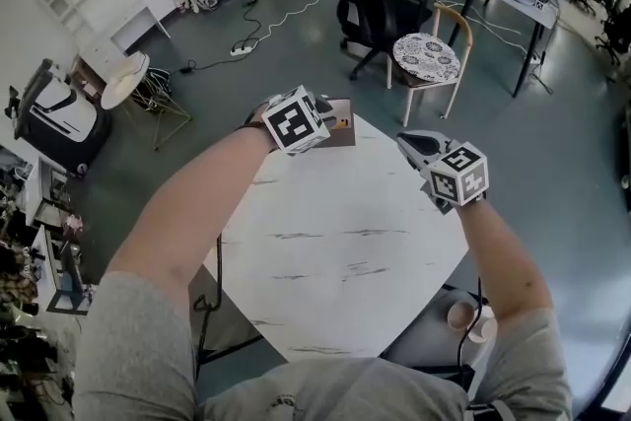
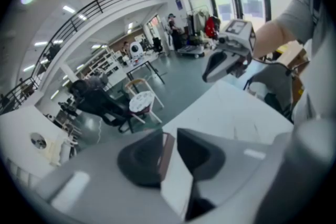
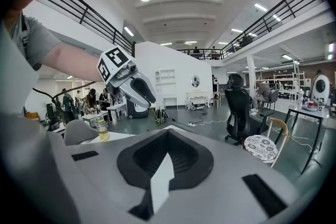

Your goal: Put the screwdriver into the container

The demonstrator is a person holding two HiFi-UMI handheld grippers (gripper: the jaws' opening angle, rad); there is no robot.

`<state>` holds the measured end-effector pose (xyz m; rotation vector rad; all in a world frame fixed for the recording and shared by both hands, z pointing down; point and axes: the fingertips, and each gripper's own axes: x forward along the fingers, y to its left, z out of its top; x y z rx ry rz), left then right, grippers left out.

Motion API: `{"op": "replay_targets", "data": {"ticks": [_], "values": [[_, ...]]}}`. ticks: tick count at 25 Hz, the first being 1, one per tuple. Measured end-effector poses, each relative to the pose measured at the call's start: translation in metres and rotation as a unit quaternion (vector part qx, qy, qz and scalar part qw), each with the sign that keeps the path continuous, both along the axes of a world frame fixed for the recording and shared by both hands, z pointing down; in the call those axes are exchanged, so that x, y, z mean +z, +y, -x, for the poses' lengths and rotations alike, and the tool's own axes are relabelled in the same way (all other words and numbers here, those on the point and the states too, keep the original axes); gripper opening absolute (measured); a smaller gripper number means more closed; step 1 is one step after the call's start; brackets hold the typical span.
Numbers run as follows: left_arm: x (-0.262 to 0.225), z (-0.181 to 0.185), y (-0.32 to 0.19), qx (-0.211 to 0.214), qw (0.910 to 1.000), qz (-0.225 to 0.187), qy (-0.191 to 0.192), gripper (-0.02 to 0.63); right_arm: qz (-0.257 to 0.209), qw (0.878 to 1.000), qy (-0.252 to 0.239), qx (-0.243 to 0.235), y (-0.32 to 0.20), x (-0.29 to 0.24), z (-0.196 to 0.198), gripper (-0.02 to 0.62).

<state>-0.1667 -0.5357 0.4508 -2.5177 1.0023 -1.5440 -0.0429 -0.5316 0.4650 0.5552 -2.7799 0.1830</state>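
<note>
A person in grey short sleeves is standing over a white, dark-veined surface (image 1: 335, 251), holding a gripper in each bare-armed hand. Each gripper is carrying a cube printed with black-and-white square marker patterns; the patterns are not spelling out any words.

The left forearm is stretching from 7 o'clock up toward 12 o'clock. The left gripper (image 1: 317, 109) is tilting steeply downward, hanging above the far edge of the surface. Its fingers (image 2: 139, 157) are standing apart and pressing on nothing; a brown strip is showing in the gap between them.

The container (image 1: 347, 135), a small brown box, is sitting at the 12 o'clock edge of the surface, just beyond the left gripper and partly hidden behind its cube. The screwdriver (image 1: 341, 123) is appearing only as a small orange speck at the box, too small to be sure of.

The right forearm is rising from 5 o'clock. The right gripper (image 1: 406, 142) is hovering at about 2 o'clock, pointing nearly level toward 11 o'clock. Its fingers (image 3: 191, 162) are meeting at the tips and carrying nothing.

A wooden chair (image 1: 426, 56) with a patterned seat is standing on the floor at 1 o'clock
</note>
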Motion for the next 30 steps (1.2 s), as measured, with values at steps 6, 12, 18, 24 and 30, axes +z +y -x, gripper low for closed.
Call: {"op": "replay_targets", "data": {"ticks": [6, 12, 18, 24, 30], "values": [[-0.025, -0.007, 0.043, -0.026, 0.9986, -0.022, 0.04, 0.067, -0.007, 1.0, -0.01, -0.014, 0.024, -0.025, -0.001, 0.009], [-0.047, -0.006, 0.09, -0.064, 0.9903, -0.044, 0.115, 0.051, -0.002, 1.0, -0.026, -0.015, 0.053, -0.047, -0.005, 0.009], [-0.062, 0.015, 0.145, -0.094, 0.9715, -0.064, 0.208, 0.034, -0.015, 1.0, -0.02, 0.004, 0.088, -0.064, -0.008, 0.009], [-0.084, 0.037, 0.217, -0.104, 0.945, -0.096, 0.295, 0.014, -0.008, 0.999, -0.011, 0.036, 0.135, -0.074, 0.005, 0.009], [-0.091, 0.071, 0.294, -0.122, 0.9178, -0.111, 0.361, 0.006, -0.016, 0.998, -0.015, 0.057, 0.188, -0.094, 0.026, 0.009]]}}
